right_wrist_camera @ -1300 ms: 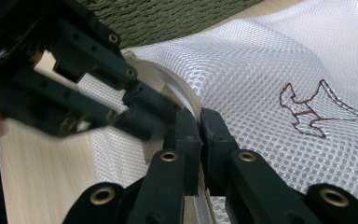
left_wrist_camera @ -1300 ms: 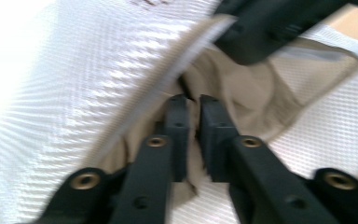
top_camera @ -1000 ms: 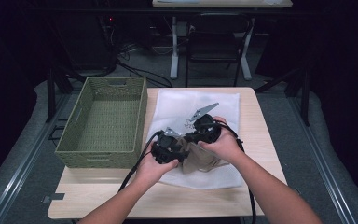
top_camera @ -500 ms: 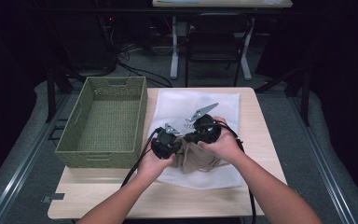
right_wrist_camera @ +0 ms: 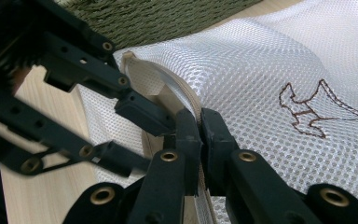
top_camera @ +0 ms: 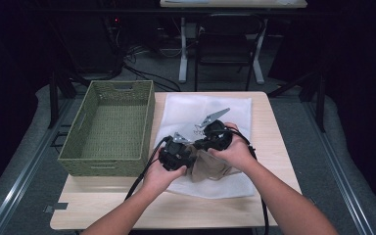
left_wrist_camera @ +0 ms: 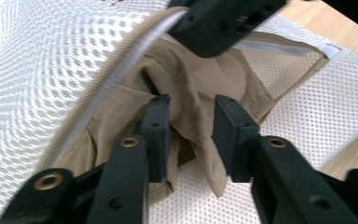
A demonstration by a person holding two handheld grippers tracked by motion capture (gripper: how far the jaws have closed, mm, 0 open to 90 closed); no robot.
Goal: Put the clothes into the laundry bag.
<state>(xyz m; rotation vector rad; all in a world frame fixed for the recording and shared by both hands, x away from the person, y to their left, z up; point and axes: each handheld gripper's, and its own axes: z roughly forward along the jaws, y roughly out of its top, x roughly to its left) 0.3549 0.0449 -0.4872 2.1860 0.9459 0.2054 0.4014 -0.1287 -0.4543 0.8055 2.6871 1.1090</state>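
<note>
Your right hand-held gripper is clenched on the mesh bag's rim at frame centre; your left hand-held gripper, jaws apart, straddles the tan cloth at its mouth.

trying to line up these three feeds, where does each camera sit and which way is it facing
High view: fixed above the person's side, looking forward and down on the table; forearms, both hands.
Left gripper view: rides the left gripper, looking along its open jaws at the tan cloth.
Right gripper view: rides the right gripper, shut on the mesh bag edge.
Shared: both gripper views show the mesh bag.
</note>
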